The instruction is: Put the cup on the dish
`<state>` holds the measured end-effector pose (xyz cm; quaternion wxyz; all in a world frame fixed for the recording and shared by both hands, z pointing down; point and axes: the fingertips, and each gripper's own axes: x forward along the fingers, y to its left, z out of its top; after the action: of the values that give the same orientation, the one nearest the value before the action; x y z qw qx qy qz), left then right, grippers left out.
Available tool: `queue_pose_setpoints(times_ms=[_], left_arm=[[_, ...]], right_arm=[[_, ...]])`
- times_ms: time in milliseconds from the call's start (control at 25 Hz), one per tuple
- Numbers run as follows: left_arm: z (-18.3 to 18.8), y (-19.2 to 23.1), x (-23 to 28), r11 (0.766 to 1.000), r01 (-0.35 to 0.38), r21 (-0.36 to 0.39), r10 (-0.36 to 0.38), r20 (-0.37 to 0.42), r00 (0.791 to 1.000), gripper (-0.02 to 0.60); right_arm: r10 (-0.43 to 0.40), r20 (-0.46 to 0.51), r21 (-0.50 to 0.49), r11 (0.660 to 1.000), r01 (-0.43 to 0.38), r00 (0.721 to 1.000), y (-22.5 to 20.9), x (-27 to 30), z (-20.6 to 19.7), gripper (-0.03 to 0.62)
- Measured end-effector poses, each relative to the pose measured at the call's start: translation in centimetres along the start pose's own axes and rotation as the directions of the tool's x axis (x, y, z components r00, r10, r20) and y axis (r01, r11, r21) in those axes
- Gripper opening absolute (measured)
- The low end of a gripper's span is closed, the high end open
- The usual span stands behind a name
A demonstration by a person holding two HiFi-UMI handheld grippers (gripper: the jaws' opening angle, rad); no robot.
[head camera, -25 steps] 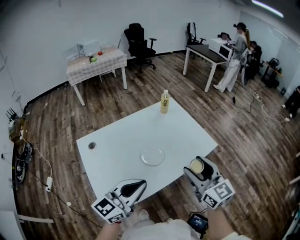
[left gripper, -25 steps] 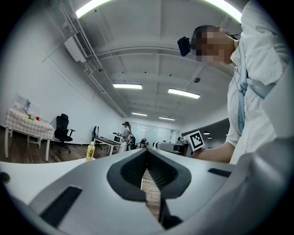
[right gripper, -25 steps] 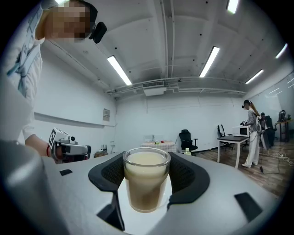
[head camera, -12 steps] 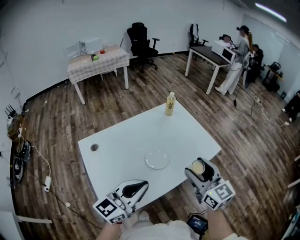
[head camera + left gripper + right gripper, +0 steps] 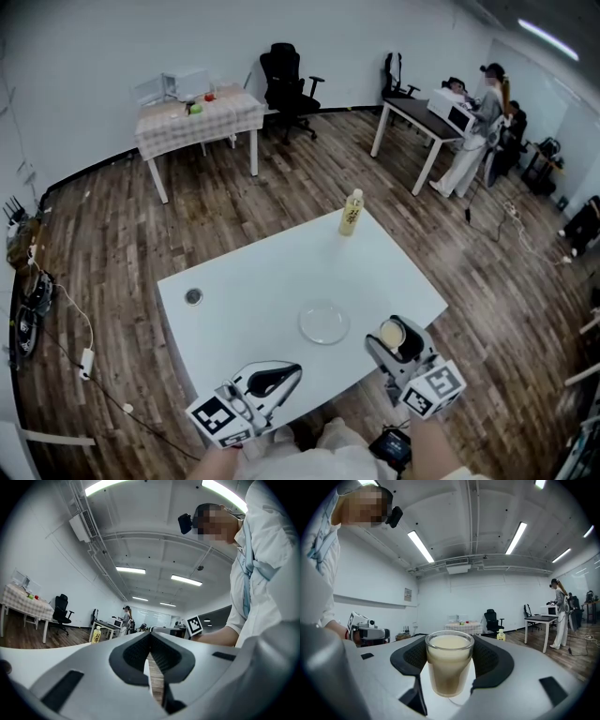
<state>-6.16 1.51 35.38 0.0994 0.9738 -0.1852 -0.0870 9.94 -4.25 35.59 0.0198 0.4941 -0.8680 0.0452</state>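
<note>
A clear glass cup filled with a pale milky drink stands upright between the black pads of my right gripper, which is shut on it. In the head view the cup hangs over the table's near right edge, to the right of the dish, a small clear round plate lying on the white table. My left gripper is at the table's near edge, left of the dish, its jaws pressed together on nothing. In the left gripper view the left gripper points up and across the room.
A yellow bottle stands at the table's far corner. A small round grommet sits near the table's left edge. Farther off are a checkered table, an office chair and a person at a desk with a microwave.
The head view has shifted, so the table and dish sit slightly lower and further right. Both grippers hold much the same places; the cup stays gripped.
</note>
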Motion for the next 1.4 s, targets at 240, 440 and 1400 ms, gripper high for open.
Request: queue_pose_setpoints(times_ms=[240, 440, 1400], left_arm=[[-0.3, 0.8, 0.0, 1.0, -0.007, -0.016, 0.007, -0.002, 1.0, 0.002], [-0.7, 2.1, 0.7, 0.999, -0.031, -0.03, 0.031, -0.014, 0.999, 0.002], [-5.1, 6.3, 8.2, 0.997, 0.017, -0.077, -0.02, -0.044, 0.999, 0.002]], right_arm=[[0.053, -0.024, 0.012, 0.999, -0.052, 0.998, 0.1, 2.8, -1.1, 0.285], [0.111, -0.05, 0.041, 0.993, -0.109, 0.993, -0.3, 5.8, -3.4, 0.285], [0.213, -0.123, 0.12, 0.973, -0.198, 0.969, -5.1, 14.8, -15.1, 0.285]])
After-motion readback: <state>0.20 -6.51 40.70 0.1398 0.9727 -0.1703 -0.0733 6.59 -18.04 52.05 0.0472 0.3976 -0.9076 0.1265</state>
